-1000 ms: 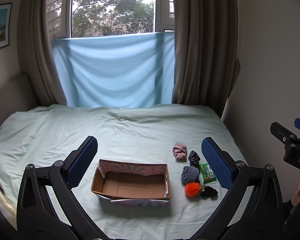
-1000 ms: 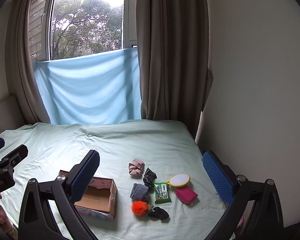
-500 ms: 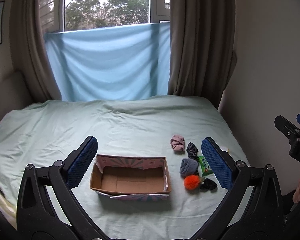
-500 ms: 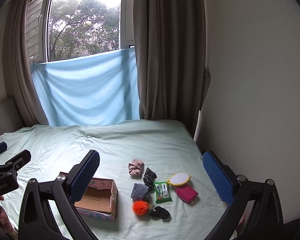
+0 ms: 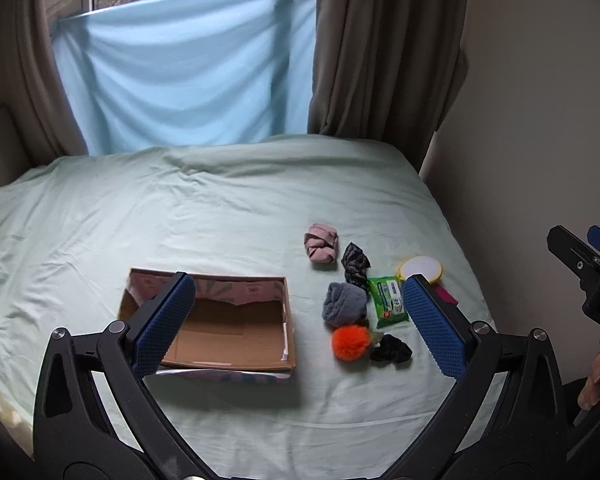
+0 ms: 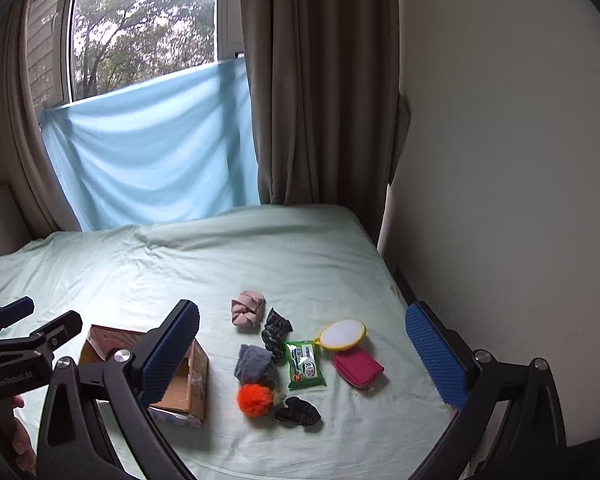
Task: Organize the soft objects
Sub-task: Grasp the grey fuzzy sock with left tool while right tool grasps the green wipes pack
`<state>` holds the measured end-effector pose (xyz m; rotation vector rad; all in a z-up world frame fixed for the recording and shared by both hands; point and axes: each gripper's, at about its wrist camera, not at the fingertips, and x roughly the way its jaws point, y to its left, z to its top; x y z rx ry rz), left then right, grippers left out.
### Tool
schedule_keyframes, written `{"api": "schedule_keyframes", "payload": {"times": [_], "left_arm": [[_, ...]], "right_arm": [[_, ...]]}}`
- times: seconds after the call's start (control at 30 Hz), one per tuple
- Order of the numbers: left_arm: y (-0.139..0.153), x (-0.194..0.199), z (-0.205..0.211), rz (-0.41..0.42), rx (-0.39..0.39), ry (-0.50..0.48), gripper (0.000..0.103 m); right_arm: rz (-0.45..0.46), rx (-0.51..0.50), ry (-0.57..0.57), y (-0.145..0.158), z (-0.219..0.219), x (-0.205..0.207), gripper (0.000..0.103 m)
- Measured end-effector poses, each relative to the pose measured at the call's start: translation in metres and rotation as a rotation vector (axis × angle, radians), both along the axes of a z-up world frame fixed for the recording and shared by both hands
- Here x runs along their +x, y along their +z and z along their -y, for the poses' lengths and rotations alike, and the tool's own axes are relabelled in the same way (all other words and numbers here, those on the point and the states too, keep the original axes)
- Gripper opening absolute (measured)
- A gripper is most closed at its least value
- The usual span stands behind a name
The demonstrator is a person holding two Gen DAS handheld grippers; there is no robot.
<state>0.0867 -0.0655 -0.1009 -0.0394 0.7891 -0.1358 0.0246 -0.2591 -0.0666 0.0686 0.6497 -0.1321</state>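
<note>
Bed (image 5: 220, 208) w/ pale green sheet fills the room, blue cloth (image 5: 188, 68) hung over the window at 12, brown curtains (image 5: 384, 48) either side, plain wall at 3. Cardboard box (image 5: 236, 328) sits on the sheet, nothing in it afaict, though the left gripper (image 5: 298, 324) finger covers its near-left corner. Soft stuff is clustered just right of the box: pink bundle (image 6: 247, 309), dark patterned cloth (image 6: 275, 333), grey roll (image 6: 253, 363), orange pom (image 6: 256, 398), black scrunchie (image 6: 298, 411), green wipes pack (image 6: 305, 365), round yellow-rimmed thing (image 6: 343, 334), pink pouch (image 6: 358, 367) (mostly hidden in left view). Both jaws spread wide, holding nothing; right gripper (image 6: 302, 350) too.
</note>
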Motion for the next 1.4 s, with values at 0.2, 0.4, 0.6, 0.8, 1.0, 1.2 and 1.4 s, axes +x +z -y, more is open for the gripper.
{"api": "schedule_keyframes", "payload": {"times": [0.2, 0.4, 0.6, 0.8, 1.0, 1.2, 1.4], "left_arm": [[-0.068, 0.051, 0.042, -0.124, 0.003, 0.046, 0.103], [-0.132, 0.098, 0.078, -0.227, 0.083, 0.046, 0.103], [-0.192, 0.145, 0.112, -0.346, 0.132, 0.004, 0.103], [-0.251, 0.186, 0.135, -0.441, 0.188, -0.033, 0.103], [-0.303, 0.2, 0.139, -0.54, 0.207, -0.048, 0.103], [-0.341, 0.202, 0.147, -0.623, 0.207, -0.074, 0.096], [-0.356, 0.204, 0.155, -0.656, 0.173, -0.086, 0.075]], "right_arm": [[-0.063, -0.002, 0.104, -0.067, 0.03, 0.047, 0.103], [-0.139, 0.015, 0.202, -0.15, 0.047, 0.093, 0.103], [-0.186, -0.032, 0.292, -0.224, 0.047, 0.121, 0.103], [-0.26, -0.043, 0.365, -0.287, 0.046, 0.144, 0.096], [-0.338, -0.033, 0.388, -0.345, 0.034, 0.162, 0.087], [-0.397, -0.003, 0.346, -0.388, 0.035, 0.179, 0.077], [-0.384, -0.024, 0.393, -0.4, 0.027, 0.183, 0.06]]}}
